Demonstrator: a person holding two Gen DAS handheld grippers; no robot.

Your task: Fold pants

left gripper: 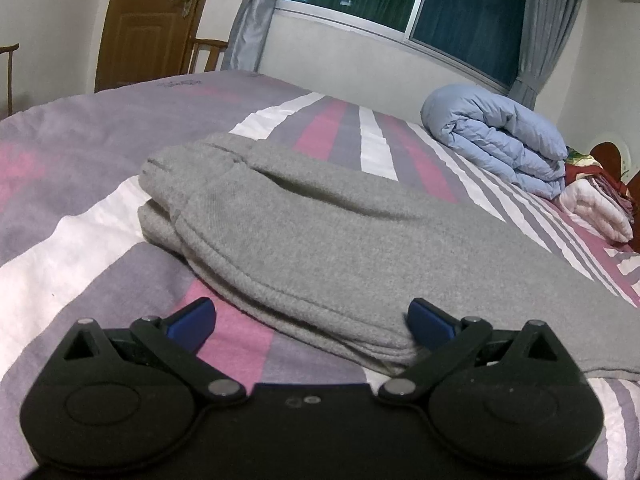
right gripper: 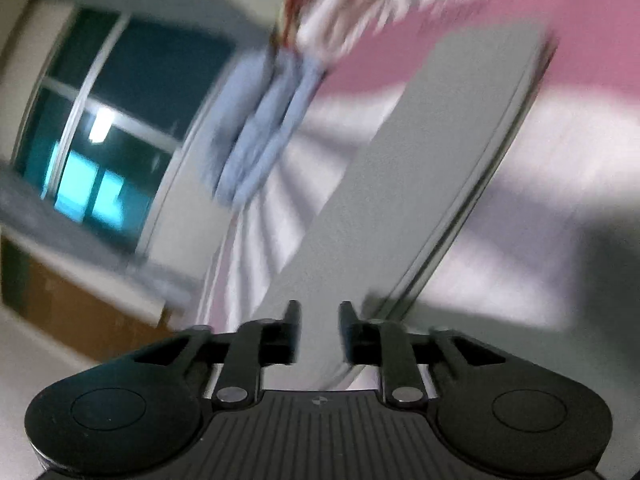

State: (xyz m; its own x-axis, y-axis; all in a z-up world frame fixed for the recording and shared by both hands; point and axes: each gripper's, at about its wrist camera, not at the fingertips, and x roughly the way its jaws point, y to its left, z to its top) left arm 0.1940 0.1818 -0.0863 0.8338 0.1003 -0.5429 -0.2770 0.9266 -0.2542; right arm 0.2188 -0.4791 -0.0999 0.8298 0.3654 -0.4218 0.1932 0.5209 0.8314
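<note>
Striped pink, purple and white bedding (left gripper: 100,240) fills the scene under a dark window (left gripper: 460,4). Just ahead of the left gripper (left gripper: 312,316), whose blue fingers (left gripper: 192,320) are spread wide and hold nothing, lie the grey pants (left gripper: 320,240), folded. The right gripper (right gripper: 319,332) pinches a strip of pants between nearly closed fingers; its view is motion-blurred, so contact stays uncertain. Beyond sits a blue duvet (left gripper: 500,136).

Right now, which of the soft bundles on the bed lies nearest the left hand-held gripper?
The grey pants, lying right before the left hand-held gripper. The rolled blue quilt and the pink-white bedding sit far off by the wall.
</note>
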